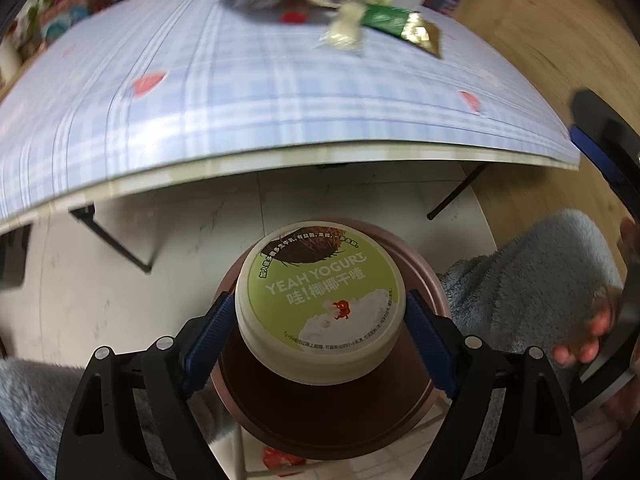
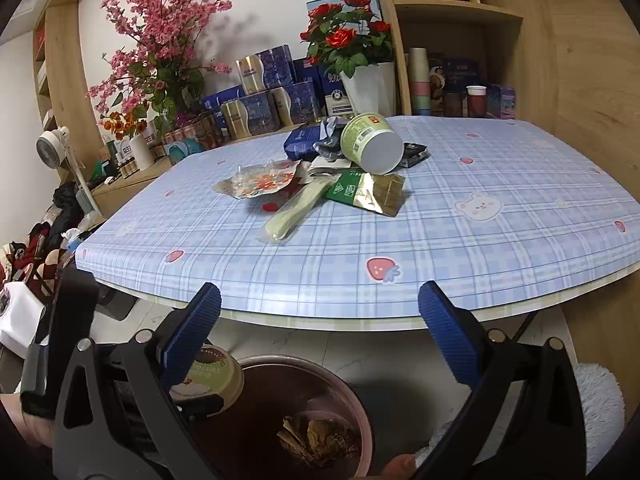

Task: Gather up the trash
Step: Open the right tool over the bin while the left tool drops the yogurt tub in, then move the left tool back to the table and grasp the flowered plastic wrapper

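My left gripper [image 1: 320,309] is shut on a round yogurt cup [image 1: 320,304] with a green "YEAH YOGURT" lid, its blue pads pressing on both sides. The cup hangs over the mouth of a brown bin [image 1: 430,280] on the floor in front of the table. In the right wrist view the same yogurt cup [image 2: 208,372] sits at the left rim of the bin [image 2: 354,400], which holds a crumpled brownish wrapper [image 2: 316,436]. My right gripper [image 2: 320,296] stands open with nothing in it, just before the table's front edge. More trash lies on the table: an overturned green cup [image 2: 372,148], a green-gold wrapper [image 2: 368,192], a pale wrapper [image 2: 296,208].
The table [image 2: 480,240] has a blue plaid cloth and folding black legs [image 1: 456,196]. Behind it stand flower vases [image 2: 368,84], boxes and wooden shelves [image 2: 452,8]. A clear floral packet [image 2: 260,184] and a dark blue packet [image 2: 304,142] lie among the trash. A fluffy grey sleeve [image 1: 532,276] is right of the bin.
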The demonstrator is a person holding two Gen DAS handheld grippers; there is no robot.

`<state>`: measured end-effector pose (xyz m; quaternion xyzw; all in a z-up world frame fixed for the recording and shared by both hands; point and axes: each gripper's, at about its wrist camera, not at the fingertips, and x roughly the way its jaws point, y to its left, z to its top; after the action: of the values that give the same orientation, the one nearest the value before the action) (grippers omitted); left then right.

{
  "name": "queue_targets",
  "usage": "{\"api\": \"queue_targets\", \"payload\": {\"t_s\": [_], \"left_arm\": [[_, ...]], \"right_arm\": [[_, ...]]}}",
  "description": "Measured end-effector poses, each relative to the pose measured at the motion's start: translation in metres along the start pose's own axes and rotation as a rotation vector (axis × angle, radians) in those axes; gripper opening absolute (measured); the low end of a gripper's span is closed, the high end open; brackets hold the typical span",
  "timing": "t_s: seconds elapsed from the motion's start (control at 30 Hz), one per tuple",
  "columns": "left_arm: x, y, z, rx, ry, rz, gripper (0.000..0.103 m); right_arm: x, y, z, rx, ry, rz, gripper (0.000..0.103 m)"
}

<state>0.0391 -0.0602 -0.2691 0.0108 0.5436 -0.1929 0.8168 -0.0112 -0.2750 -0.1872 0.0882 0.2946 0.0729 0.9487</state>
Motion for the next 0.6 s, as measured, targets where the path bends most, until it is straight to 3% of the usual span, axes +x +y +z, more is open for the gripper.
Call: {"api": "queue_targets", "payload": {"t_s": [0.3, 0.6], "left_arm": [[-0.005, 0.019, 0.0, -0.099, -0.023, -0.017, 0.089], [-0.04, 0.032, 0.003, -0.166, -0.2, 0.05, 0.09]], "right_arm": [[0.001, 0.005, -0.001, -0.02, 0.009, -0.002, 0.097], [0.001, 0.0, -0.003, -0.003, 0.019, -0.032, 0.097]]}}
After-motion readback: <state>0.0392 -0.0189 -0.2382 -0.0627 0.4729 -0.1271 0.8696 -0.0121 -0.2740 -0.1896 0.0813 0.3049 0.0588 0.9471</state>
